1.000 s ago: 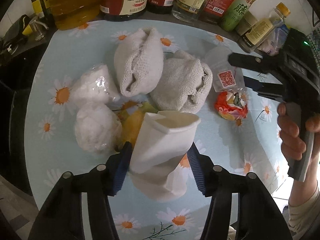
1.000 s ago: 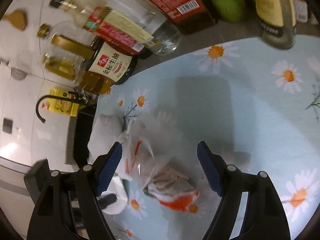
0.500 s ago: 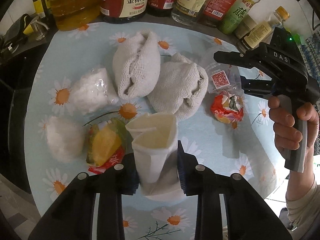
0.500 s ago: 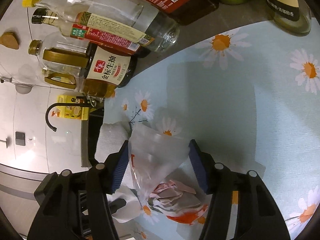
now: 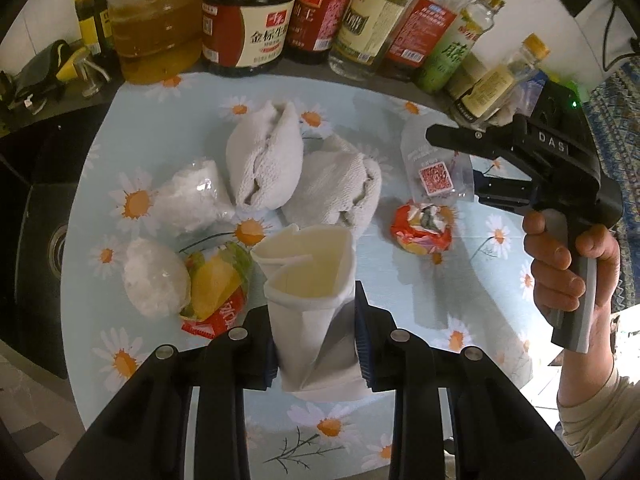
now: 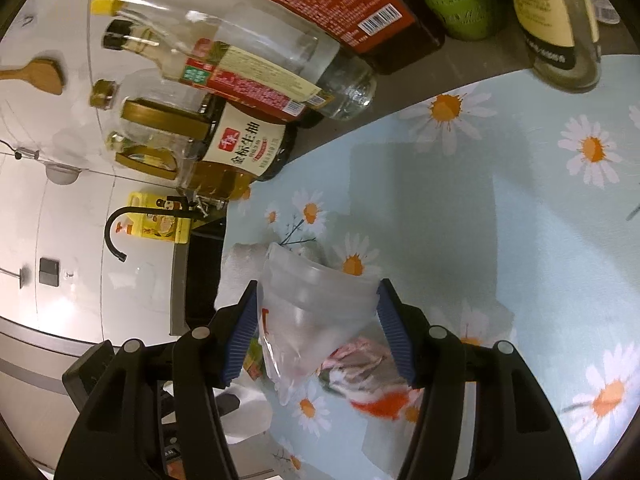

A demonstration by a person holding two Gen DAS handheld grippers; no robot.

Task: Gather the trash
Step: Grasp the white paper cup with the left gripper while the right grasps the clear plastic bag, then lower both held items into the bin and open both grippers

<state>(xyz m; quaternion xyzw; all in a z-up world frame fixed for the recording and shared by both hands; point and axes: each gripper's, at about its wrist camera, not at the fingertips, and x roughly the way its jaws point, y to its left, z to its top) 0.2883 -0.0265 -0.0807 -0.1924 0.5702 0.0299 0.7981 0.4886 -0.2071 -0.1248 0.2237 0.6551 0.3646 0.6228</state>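
My left gripper (image 5: 318, 340) is shut on a crushed white paper cup (image 5: 308, 276) and holds it upright over the daisy tablecloth (image 5: 400, 292). My right gripper (image 6: 316, 332) is shut on a clear plastic wrapper (image 6: 312, 312); in the left wrist view the wrapper (image 5: 434, 168) hangs between its fingers at the right. A crumpled red-orange wrapper (image 5: 422, 230) lies just below it, and shows in the right wrist view (image 6: 368, 376). A yellow-green snack packet (image 5: 214, 284) and two white plastic-wrapped wads (image 5: 156, 284) (image 5: 192, 200) lie at the left.
Two folded white cloths (image 5: 264, 164) (image 5: 336, 188) lie in the middle. A row of sauce and oil bottles (image 5: 248, 20) stands along the back. A black sink (image 5: 32, 208) borders the table's left edge, with a black tap (image 6: 116, 232).
My left gripper closed on the paper cup and lifted it back a little. My right gripper closed on the clear wrapper and raised it off the cloth.
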